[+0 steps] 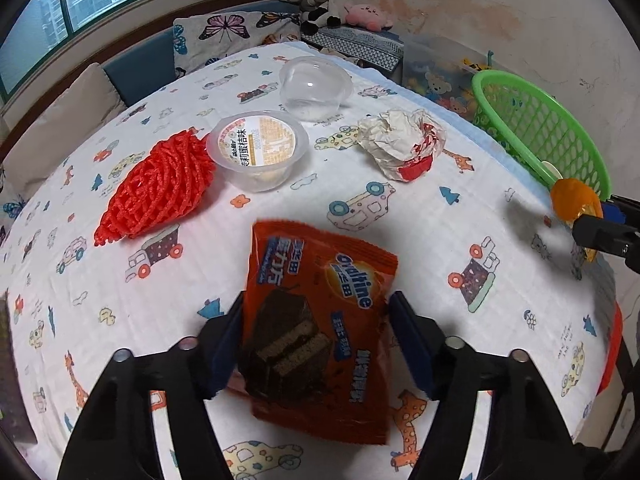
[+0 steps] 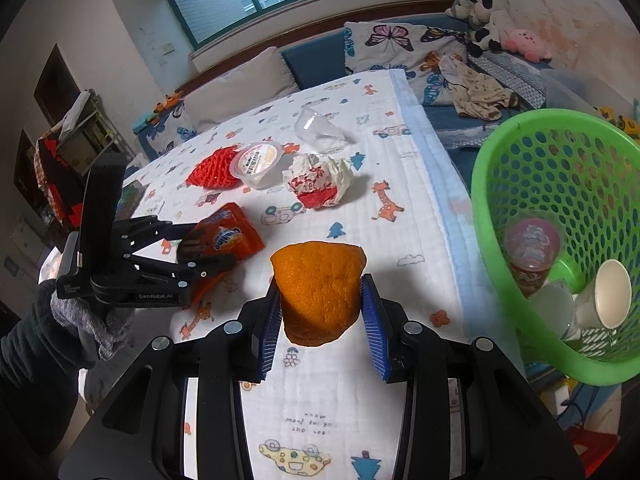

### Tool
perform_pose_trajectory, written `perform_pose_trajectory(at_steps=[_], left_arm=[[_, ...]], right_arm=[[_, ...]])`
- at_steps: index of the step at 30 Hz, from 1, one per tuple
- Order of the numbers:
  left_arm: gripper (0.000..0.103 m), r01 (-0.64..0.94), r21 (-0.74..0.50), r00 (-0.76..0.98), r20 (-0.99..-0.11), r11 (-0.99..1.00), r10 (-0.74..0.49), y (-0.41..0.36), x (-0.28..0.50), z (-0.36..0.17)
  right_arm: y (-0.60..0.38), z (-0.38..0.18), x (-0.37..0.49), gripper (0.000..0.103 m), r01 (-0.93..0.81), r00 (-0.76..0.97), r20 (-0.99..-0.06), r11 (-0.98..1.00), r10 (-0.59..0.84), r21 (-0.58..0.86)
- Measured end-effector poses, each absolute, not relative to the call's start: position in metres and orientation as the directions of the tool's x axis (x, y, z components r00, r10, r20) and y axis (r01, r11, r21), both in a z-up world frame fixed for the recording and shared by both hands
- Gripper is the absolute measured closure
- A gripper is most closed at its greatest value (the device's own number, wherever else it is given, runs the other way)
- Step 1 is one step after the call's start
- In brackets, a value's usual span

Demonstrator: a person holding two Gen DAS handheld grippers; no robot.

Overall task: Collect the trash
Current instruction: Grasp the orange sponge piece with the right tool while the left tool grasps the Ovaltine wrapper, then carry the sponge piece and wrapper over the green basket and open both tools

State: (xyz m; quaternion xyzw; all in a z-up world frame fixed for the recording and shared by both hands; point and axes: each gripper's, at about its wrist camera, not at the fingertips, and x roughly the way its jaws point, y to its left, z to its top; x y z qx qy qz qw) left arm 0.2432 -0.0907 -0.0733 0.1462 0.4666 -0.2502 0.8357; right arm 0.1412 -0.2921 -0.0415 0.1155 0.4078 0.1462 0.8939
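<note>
Straddling the light, crinkly snack wrapper (image 1: 320,320) on the table (image 1: 440,216), the left gripper (image 1: 316,340) presses its sides, best taken mid-width, while the right gripper (image 2: 320,312) pinches soft orange peel (image 2: 318,292) beside the green basket (image 2: 484,208).
</note>
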Motion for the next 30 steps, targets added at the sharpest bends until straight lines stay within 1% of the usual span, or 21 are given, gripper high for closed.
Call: perform_pose_trajectory(at_steps=[3, 7, 13, 18, 23, 30], left_arm=[[0.044, 0.548, -0.005, 0.441, -0.848, 0.836, -0.294, -0.088, 0.241, -0.069], [0.046, 0.543, -0.017, 0.446, -0.841, 0.839, -0.306, -0.089, 0.235, -0.061], [0.048, 0.555, -0.041, 0.456, -0.82, 0.831, -0.346, -0.096, 0.223, -0.038], [0.048, 0.571, -0.077, 0.453, -0.801, 0.817, -0.392, -0.108, 0.22, -0.021], [0.048, 0.598, -0.083, 0.457, -0.782, 0.797, -0.425, -0.131, 0.216, -0.007], [0.048, 0.64, -0.084, 0.444, -0.77, 0.763, -0.458, -0.172, 0.217, 0.007]], right_arm=[[-0.297, -0.04, 0.14, 0.064, -0.158, 0.633, -0.691, 0.933, 0.348, 0.324], [-0.31, -0.037, 0.14, 0.064, -0.134, 0.651, -0.684, 0.937, 0.328, 0.322], [-0.343, -0.032, 0.137, 0.064, -0.065, 0.681, -0.684, 0.952, 0.261, 0.298], [-0.39, -0.028, 0.136, 0.064, 0.037, 0.701, -0.696, 0.967, 0.155, 0.252], [-0.437, -0.029, 0.138, 0.063, 0.134, 0.7, -0.711, 0.967, 0.061, 0.215], [-0.474, -0.033, 0.141, 0.062, 0.207, 0.693, -0.721, 0.957, 0.005, 0.205]])
